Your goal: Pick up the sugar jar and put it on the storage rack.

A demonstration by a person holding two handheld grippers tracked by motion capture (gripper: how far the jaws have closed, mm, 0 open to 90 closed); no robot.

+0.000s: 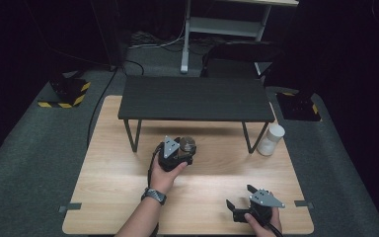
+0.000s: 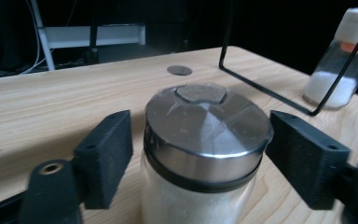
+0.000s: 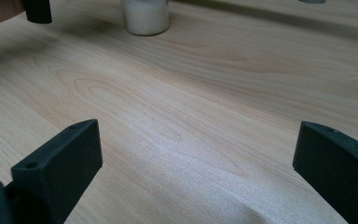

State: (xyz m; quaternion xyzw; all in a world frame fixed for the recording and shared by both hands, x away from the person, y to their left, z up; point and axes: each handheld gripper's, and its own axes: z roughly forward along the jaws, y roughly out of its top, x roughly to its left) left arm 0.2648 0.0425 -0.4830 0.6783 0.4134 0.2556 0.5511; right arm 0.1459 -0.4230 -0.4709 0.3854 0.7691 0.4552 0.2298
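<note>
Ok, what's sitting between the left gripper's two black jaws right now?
A glass jar with a shiny metal lid, holding white powder, stands between the open jaws of the left gripper in the left gripper view. A small gap shows on each side, so neither jaw touches it.

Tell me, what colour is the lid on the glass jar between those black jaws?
Shiny silver metal lid with a black rim; left gripper view shows it best.

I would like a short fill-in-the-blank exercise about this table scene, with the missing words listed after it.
1. The jar between the left claw's jaws has a ____ lid.
2. The right claw is ____, with bare wood between its jaws.
3. The white-capped bottle stands beside a leg of the black ____.
4. Both jars contain a ____ powder.

Missing words: metal; open; shelf; white
</note>
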